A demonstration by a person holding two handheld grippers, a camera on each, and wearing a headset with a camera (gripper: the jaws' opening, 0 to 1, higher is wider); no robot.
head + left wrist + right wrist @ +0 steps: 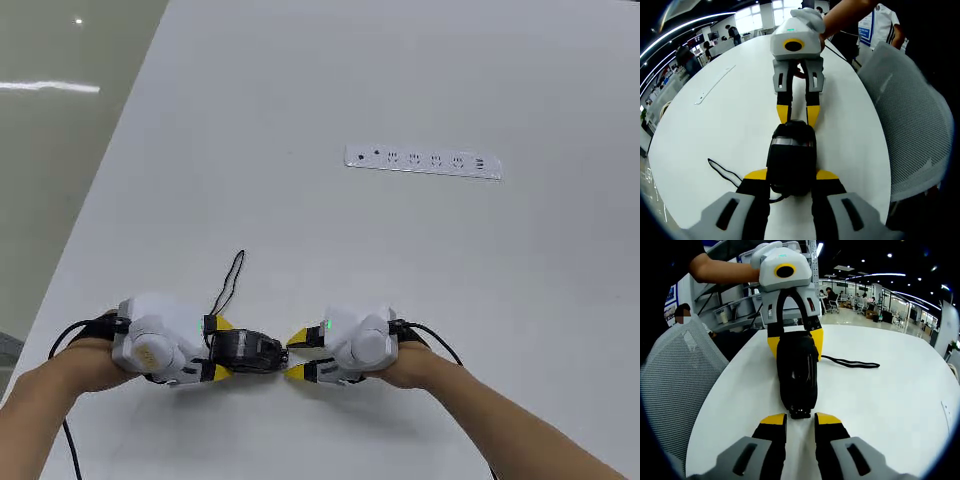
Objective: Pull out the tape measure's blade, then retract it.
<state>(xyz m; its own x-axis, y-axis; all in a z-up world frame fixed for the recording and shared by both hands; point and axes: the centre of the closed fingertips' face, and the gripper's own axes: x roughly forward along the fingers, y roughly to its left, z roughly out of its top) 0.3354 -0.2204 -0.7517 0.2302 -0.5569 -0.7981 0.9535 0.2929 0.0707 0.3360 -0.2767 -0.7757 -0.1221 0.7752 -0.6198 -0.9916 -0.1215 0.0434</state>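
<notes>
Where the white table meets its near edge, both grippers are held low with their tips facing each other. Left gripper is placed toward the near left corner, and its jaws are closed on the black tape measure, clamped across the two sides of the case. In the left gripper view the same grip is shown from behind: left gripper, yellow fingertips pressed against the tape measure. The case is laid on the table along the near edge, its front end turned toward the right gripper. A black wrist cord is trailed from the case toward the far edge and lies loose on the table.

Right gripper is held just right of the case, jaws set narrow with a small gap between them. In the right gripper view, the right gripper is seen with the end tab of the tape measure lying between its yellow tips; whether the tab is touched cannot be told.

A white power strip is laid flat farther back on the right side of the table, well apart from both grippers. A grey mesh chair back is seen just off the table's edge.
</notes>
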